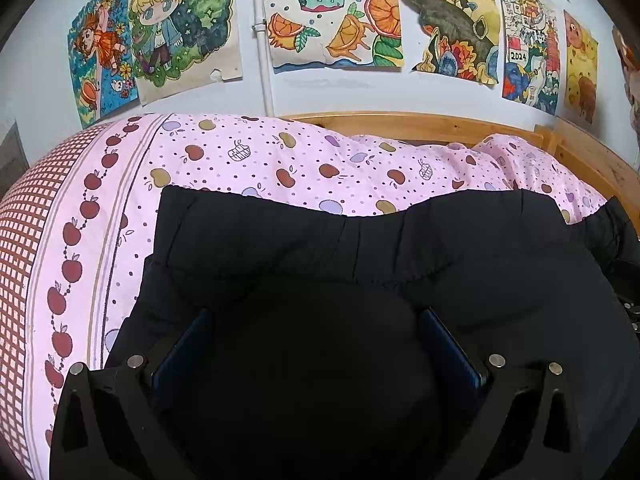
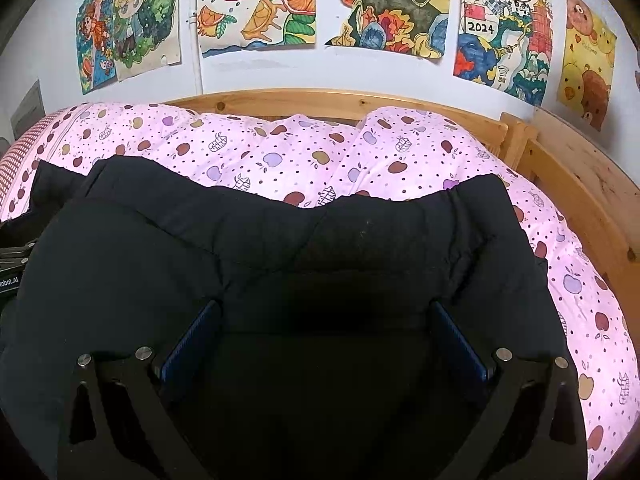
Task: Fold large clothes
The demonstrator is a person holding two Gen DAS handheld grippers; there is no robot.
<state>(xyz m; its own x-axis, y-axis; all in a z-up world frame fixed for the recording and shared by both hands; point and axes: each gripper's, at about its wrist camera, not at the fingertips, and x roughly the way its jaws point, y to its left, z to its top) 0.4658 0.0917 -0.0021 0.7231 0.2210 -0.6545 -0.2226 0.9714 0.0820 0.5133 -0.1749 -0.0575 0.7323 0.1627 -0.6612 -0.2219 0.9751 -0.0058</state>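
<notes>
A black padded jacket [image 1: 400, 248] lies folded on the pink bed, its far edge bunched into a thick roll. In the left wrist view my left gripper [image 1: 316, 316] is open wide, its blue pads [image 1: 192, 340] on either side of a rounded bulge of jacket fabric. In the right wrist view the same jacket [image 2: 240, 232] fills the lower half. My right gripper [image 2: 326, 306] is open wide over it, with dark fabric between its blue pads [image 2: 192, 336]. Whether the pads press on the fabric I cannot tell. The left gripper's body [image 2: 12, 268] shows at the left edge.
A pink quilt with an apple print [image 1: 280, 160] covers the bed and bulges behind the jacket. A wooden bed frame [image 2: 560, 176] runs along the back and right side. Coloured drawings [image 2: 380, 8] hang on the white wall behind.
</notes>
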